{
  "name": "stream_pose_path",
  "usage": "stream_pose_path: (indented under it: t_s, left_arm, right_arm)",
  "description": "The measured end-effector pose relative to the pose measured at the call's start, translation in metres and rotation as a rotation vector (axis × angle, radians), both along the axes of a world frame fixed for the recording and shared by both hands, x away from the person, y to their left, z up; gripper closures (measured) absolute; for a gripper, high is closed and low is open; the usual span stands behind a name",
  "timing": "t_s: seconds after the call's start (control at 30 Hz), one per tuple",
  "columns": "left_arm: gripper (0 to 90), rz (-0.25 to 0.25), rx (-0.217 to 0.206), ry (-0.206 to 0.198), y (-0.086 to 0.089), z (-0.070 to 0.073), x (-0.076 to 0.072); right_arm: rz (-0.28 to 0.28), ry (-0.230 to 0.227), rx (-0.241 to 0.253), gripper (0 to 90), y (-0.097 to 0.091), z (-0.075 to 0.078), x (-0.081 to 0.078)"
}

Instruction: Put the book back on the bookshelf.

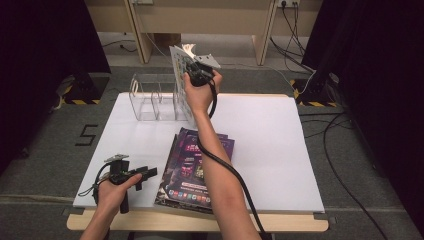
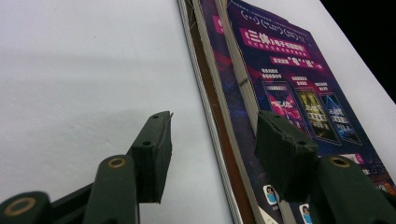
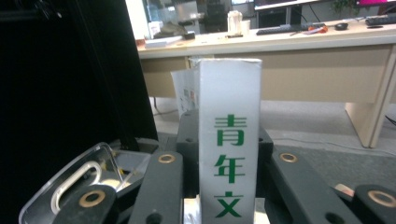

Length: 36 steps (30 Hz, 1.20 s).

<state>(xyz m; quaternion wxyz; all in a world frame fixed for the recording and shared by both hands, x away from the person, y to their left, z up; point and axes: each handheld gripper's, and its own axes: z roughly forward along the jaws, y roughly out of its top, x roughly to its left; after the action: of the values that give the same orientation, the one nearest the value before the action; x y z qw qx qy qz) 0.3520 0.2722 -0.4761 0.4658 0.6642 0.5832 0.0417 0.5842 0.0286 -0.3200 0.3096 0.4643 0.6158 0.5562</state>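
My right gripper [image 1: 200, 75] is raised over the far side of the table, shut on a white-spined magazine [image 1: 181, 59] held upright above a clear acrylic rack [image 1: 152, 97]. In the right gripper view the spine [image 3: 229, 93] with green characters stands between the jaws of the right gripper [image 3: 229, 135], and the rack's corner [image 3: 84, 172] lies below left. My left gripper [image 1: 147, 174] rests low at the near left, open, pointing at a stack of purple magazines [image 1: 197, 167]. In the left gripper view the left gripper [image 2: 215, 126] straddles the stack's edge [image 2: 219, 93] without touching it.
The white table top [image 1: 270, 150] has free room to the right of the stack. The rack has several empty slots. Beyond the table stand a wooden desk [image 1: 200, 20] and dark curtains, with cables on the floor at right [image 1: 340, 165].
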Motion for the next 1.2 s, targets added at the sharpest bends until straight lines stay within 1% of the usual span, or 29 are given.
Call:
stream_pose_path:
  t_s: [0.03,0.07,0.1,0.17,0.23,0.27,0.3,0.33,0.4,0.57,0.6,0.63,0.7,0.73,0.8,0.83,0.9,1.0,1.03,1.1,1.17,1.2]
  left_arm:
    - [45.6,0.000,0.001,0.000,0.000,0.000,0.000]
    - [45.5,0.000,0.003,0.000,-0.001,0.000,0.000]
    - [45.6,0.001,0.003,0.001,-0.001,0.000,0.000]
    - [45.6,0.001,-0.001,0.002,-0.002,0.000,-0.001]
    - [45.6,-0.001,0.003,0.001,-0.003,0.000,-0.001]
    - [45.6,-0.002,0.005,0.002,-0.003,0.000,-0.001]
    - [45.6,-0.003,0.006,0.002,-0.003,0.000,-0.001]
    - [45.6,-0.004,0.007,0.003,-0.003,0.000,-0.001]
    - [45.6,-0.003,0.004,0.001,-0.004,0.000,-0.001]
    - [45.6,-0.006,0.005,0.003,-0.005,-0.001,-0.001]
    - [45.6,-0.008,0.006,0.004,-0.005,-0.001,-0.001]
    - [45.6,-0.008,0.005,0.003,-0.005,-0.001,-0.001]
    - [45.6,-0.009,0.005,0.003,-0.005,-0.001,-0.001]
    - [45.6,-0.008,0.005,0.004,-0.005,-0.001,-0.001]
    - [45.6,-0.006,0.005,0.003,-0.005,-0.001,-0.001]
    - [45.5,-0.007,0.004,0.003,-0.005,-0.001,-0.001]
    - [45.6,-0.007,0.004,0.003,-0.004,-0.001,-0.001]
    - [45.6,-0.007,0.004,0.003,-0.005,0.000,-0.001]
    - [45.6,-0.007,0.005,0.003,-0.005,0.000,-0.001]
    - [45.6,-0.007,0.004,0.003,-0.005,-0.001,-0.001]
    - [45.5,-0.005,0.003,0.004,-0.005,-0.001,-0.001]
    - [45.6,-0.005,0.004,0.005,-0.005,-0.001,-0.001]
  right_arm:
    - [0.004,0.012,0.000,73.6,-0.001,0.000,-0.002]
    - [0.004,0.010,-0.010,73.4,-0.001,0.000,-0.004]
    - [0.010,0.022,-0.019,73.4,-0.002,0.000,-0.006]
    - [0.022,0.024,-0.031,73.3,-0.003,-0.001,-0.011]
    - [0.033,0.037,-0.038,73.2,-0.005,-0.002,-0.016]
    - [0.035,0.049,-0.033,73.1,-0.006,-0.003,-0.019]
    - [0.041,0.049,-0.034,73.0,-0.007,-0.003,-0.021]
    - [0.044,0.059,-0.033,72.9,-0.008,-0.004,-0.023]
    - [0.049,0.069,-0.042,72.8,-0.011,-0.004,-0.028]
    - [0.048,0.089,-0.041,72.1,-0.017,-0.004,-0.035]
    - [0.054,0.097,-0.034,72.0,-0.017,-0.004,-0.036]
    - [0.058,0.096,-0.028,71.9,-0.017,-0.004,-0.036]
    - [0.061,0.102,-0.035,71.5,-0.017,-0.003,-0.037]
    - [0.060,0.106,-0.025,71.1,-0.017,-0.002,-0.037]
    - [0.054,0.101,-0.019,70.2,-0.017,-0.001,-0.037]
    - [0.054,0.091,-0.023,69.9,-0.017,0.001,-0.037]
    - [0.054,0.101,-0.017,69.3,-0.016,0.003,-0.037]
    - [0.058,0.096,-0.034,67.7,-0.016,0.005,-0.034]
    - [0.055,0.094,-0.047,67.9,-0.016,0.005,-0.032]
    - [0.060,0.092,-0.046,68.2,-0.016,0.006,-0.032]
    - [0.067,0.104,-0.039,68.6,-0.015,0.006,-0.031]
    - [0.063,0.105,-0.046,68.9,-0.016,0.006,-0.030]
